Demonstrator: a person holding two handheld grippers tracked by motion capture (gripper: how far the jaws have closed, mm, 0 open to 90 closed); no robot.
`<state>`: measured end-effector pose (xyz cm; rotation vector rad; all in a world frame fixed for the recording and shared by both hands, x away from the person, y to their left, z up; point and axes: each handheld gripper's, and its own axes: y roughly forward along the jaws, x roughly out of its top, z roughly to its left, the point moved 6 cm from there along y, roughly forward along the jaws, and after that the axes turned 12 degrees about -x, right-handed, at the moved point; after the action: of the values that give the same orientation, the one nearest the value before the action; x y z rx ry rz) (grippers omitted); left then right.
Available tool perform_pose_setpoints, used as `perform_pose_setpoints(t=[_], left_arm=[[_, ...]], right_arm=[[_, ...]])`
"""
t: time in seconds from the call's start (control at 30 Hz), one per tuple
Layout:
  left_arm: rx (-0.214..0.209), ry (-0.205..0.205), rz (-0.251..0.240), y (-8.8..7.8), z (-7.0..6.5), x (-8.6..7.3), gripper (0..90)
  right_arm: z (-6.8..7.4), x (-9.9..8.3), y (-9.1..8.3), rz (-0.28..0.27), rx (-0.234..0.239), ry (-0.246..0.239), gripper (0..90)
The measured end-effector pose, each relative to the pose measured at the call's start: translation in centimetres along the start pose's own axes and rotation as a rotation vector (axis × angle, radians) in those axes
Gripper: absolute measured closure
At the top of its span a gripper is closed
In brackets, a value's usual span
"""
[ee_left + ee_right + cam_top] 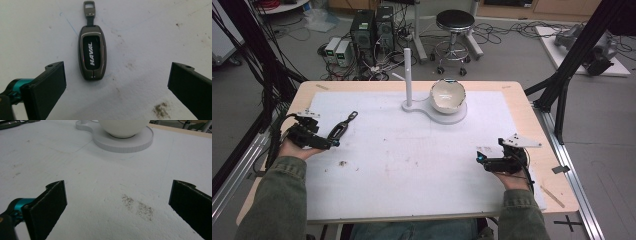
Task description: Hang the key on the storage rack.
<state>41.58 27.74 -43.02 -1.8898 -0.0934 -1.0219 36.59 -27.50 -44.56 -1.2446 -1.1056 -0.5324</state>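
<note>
Shiny dark key fob (pixel 92 53) reading "HAVAL", with metal loop, flat on white foam mat (pixel 150 37) before left gripper (pixel 116 85), jaws wide apart, grasping nothing; right gripper (pixel 117 207) wide too

Even, diffuse overhead light is recorded; the white foam-covered worktop (pixel 412 150) is bright without glare. Shadows are soft and short. A reflection is noted on the glossy dark grey metal key fob (pixel 92 53). Mild softness is seen throughout; near jaws are slightly blurred.

Grey floor behind the table, with a black stool (pixel 455 21), computer towers (pixel 372 29), tangled cables (pixel 507 31)
</note>
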Motion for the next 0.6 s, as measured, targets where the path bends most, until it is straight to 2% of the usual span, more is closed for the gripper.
perform_pose_setpoints(t=[0.13, 0.2, 0.27, 0.37, 0.47, 0.6], left_arm=[[0.007, 0.013, 0.011, 0.1, 0.3, 1.1, 2.2], [-0.001, 0.008, -0.015, 0.3, 0.4, 1.6, 2.2], [0.008, 0.008, -0.019, 0.5, 0.8, 1.8, 2.2], [0.011, 0.008, 0.007, 1.2, 1.0, 2.1, 2.2], [0.014, 0.033, 0.034, 1.7, 1.1, 2.6, 2.2], [0.016, 0.040, 0.052, 2.2, 1.2, 3.6, 2.3]], right_arm=[[-0.1, 0.0, 0.0, 0.006, -0.001, 0.003, 0.6], [-0.1, -0.1, 0.1, 0.007, -0.003, 0.003, 0.5], [-0.1, -0.1, 0.1, 0.007, -0.003, 0.000, 0.6], [0.0, -0.1, 0.2, 0.009, -0.005, -0.004, 0.6], [-0.1, -0.1, 0.2, 0.014, -0.010, -0.005, 0.5], [-0.2, -0.1, 0.3, 0.011, -0.016, -0.005, 0.6]])
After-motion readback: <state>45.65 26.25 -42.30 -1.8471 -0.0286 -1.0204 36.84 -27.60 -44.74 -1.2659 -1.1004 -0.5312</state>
